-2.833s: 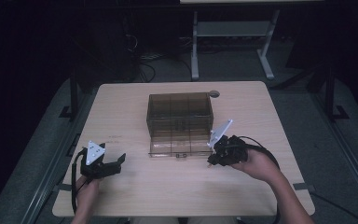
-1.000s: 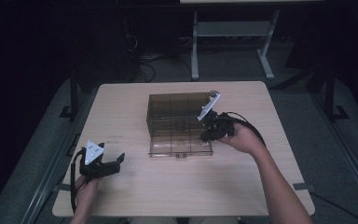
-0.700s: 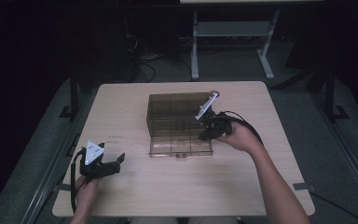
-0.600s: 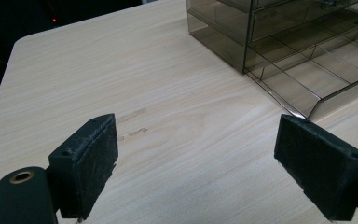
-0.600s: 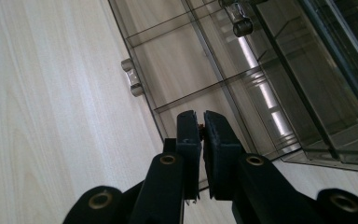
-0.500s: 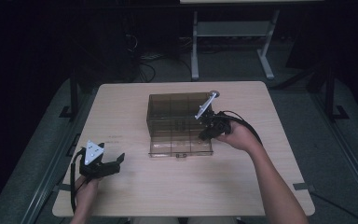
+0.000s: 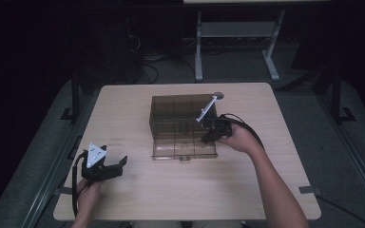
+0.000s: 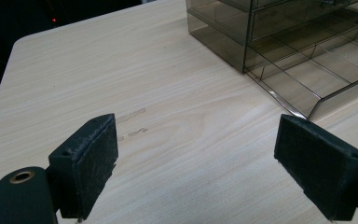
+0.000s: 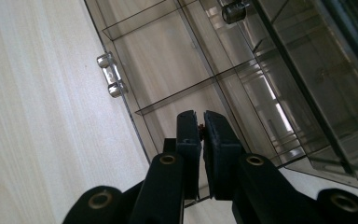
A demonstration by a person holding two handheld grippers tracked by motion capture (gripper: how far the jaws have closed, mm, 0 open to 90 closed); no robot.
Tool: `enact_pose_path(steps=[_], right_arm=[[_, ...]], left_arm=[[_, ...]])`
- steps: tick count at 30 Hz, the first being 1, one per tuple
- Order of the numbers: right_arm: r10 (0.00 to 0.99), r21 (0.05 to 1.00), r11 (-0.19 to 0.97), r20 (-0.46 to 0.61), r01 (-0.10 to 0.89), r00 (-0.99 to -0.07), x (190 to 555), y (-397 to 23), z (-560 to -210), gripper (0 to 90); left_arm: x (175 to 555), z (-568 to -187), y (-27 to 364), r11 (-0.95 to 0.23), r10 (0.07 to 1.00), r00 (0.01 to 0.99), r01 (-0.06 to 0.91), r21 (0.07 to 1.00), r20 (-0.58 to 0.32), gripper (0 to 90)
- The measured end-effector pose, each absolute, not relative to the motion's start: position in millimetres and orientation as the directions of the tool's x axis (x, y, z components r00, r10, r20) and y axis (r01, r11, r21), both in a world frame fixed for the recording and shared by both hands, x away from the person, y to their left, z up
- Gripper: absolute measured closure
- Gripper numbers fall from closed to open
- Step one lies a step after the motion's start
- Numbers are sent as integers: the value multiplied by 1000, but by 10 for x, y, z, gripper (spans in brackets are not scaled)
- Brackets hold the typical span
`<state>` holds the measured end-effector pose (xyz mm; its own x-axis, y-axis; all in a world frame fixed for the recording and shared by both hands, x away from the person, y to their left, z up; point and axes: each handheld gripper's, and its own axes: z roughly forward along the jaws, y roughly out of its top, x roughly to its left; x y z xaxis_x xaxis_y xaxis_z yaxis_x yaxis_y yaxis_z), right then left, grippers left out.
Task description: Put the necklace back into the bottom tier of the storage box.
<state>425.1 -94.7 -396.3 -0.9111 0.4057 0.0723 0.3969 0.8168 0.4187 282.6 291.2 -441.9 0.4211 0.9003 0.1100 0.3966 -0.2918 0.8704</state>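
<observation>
Dark floor rings our pale wooden table point(image 7: 138, 109). At centre frame sits the smoky plastic drawer box point(image 7: 180, 116), its bottom drawer point(image 7: 184, 151) pulled out. Our right gripper point(image 7: 208, 137) hangs over it, jaws pinched on something small and red, seemingly for dropping in. Lower left, our left gripper point(image 7: 116, 164) idles, jaws apart.

High view looks down; both gripper views closely share the drawer box point(image 7: 183, 124).

My pale wood-grain desk point(image 7: 138, 114) carried two faint dark smudges point(image 8: 133, 123) near its left side. Beyond its far edge, a white metal stand point(image 7: 233, 42) and tangled cables point(image 7: 147, 61) sat on the dark floor point(image 7: 38, 133).
</observation>
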Motion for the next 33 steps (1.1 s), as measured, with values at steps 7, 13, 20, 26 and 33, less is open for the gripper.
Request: enact_pose_path(steps=[7, 13, 20, 26, 33], right_arm=[[409, 405, 820, 77, 403, -909, 4272, -901, -4030, 846], [413, 405, 816, 92, 413, -906, 4299, -885, -4102, 845], [421, 394, 815, 100, 425, -902, 4318, -865, -4183, 844], [424, 378, 819, 107, 431, -899, 4334, -850, -4257, 844], [426, 367, 822, 110, 435, -898, 4344, -821, -4319, 843]], left_arm=[[2831, -4419, 2914, -291, 900, 422, 398, 870, 108, 129], [2827, -4416, 2911, -297, 899, 424, 401, 867, 112, 129], [2829, -4415, 2907, -301, 897, 426, 399, 866, 116, 129], [2828, -4420, 2897, -298, 897, 428, 398, 868, 112, 129], [2828, -4419, 2898, -300, 897, 427, 397, 867, 115, 129]])
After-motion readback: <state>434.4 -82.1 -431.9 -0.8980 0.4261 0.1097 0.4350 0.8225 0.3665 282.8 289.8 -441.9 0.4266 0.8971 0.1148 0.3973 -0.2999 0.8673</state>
